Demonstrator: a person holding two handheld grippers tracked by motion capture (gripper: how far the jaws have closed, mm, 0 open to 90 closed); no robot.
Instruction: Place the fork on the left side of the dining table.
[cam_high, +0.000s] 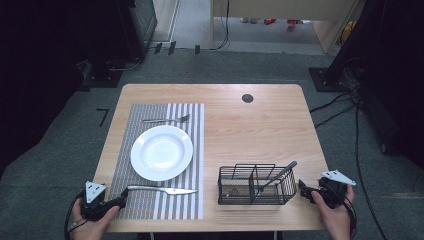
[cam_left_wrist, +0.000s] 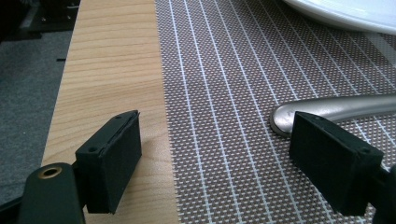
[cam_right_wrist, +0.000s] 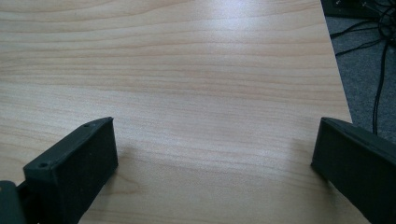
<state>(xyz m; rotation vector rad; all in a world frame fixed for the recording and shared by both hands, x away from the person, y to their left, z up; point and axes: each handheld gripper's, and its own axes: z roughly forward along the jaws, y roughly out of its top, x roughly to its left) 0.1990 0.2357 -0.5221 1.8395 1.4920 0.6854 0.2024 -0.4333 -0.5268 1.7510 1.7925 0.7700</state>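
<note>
- While the left gripper (cam_high: 121, 201) rests at the near left corner of the table (cam_high: 260, 125), its black jaws stand well apart, one over bare wood and the other over the placemat (cam_left_wrist: 224, 84).
- Just ahead of that second jaw lies the rounded end of the knife (cam_left_wrist: 336, 109), close to the jaw but not between the two; whether they touch is hard to tell.
- From above, the knife (cam_high: 160, 189) lies along the near strip of the placemat (cam_high: 192, 150), between the white plate (cam_high: 161, 152) and the table's front edge.
- Open room on this side is narrow: the mat's left border runs just beside the table's left edge.
- At the near right corner, the right gripper (cam_high: 303, 189) also has its jaws spread wide, with nothing between them but bare wood (cam_right_wrist: 196, 93).
- It sits just right of the wire basket (cam_high: 256, 185), with the table's right edge close by.
- Inside the basket, a dark-handled utensil (cam_high: 277, 176) leans out over the rim.
- Beyond the plate, a fork (cam_high: 167, 120) lies on the mat.
- Materials: pale grained wood, a woven striped mat, brushed metal cutlery, a glossy round plate, thin black wire.
</note>
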